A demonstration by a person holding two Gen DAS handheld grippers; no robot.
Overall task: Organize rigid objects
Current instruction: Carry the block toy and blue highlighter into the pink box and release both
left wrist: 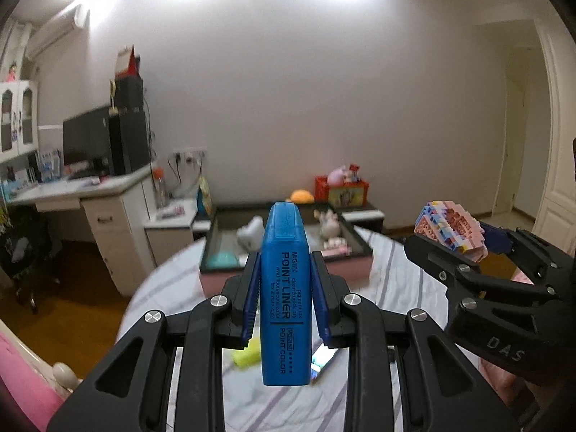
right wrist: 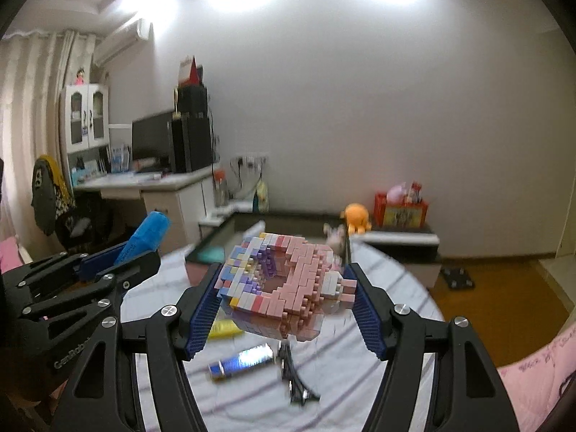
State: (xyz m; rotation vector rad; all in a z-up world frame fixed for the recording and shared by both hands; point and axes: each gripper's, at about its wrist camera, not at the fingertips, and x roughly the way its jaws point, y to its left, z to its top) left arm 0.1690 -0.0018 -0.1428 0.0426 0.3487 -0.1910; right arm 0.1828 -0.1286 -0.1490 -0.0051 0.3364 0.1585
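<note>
1. Left gripper (left wrist: 286, 288): jaws clamped on a blue highlighter (left wrist: 285, 288), pads pressing its two narrow sides. The pen's long axis runs along the fingers, cap end pointing forward and away from the camera, butt end hanging back toward the wrist.
2. Right gripper (right wrist: 286, 298): jaws closed at a wide setting on a pink brick model (right wrist: 284, 284), a blocky toy with pastel blue, yellow and lilac bricks on one side. Pads touch its left and right flanks; the model sits tilted between them.
3. Both loads are held in the air above the round table (right wrist: 378, 277) with its striped cloth. Neither touches the surface.
4. Key relation: a dark-rimmed tray (left wrist: 360, 244) lies straight ahead of both grippers, at the far edge of the table and lower than the held items. It already holds small toys.
5. Judgement: the tray looks like the drop place, and the left hand lines up with it more squarely.
6. On the table below, untouched: a yellow object (right wrist: 223, 327), a shiny blue-and-silver piece (right wrist: 241, 360), a small dark tower model (right wrist: 298, 378).
7. Risk, as a guess: the brick model may shed pieces if squeezed or dropped.
</note>
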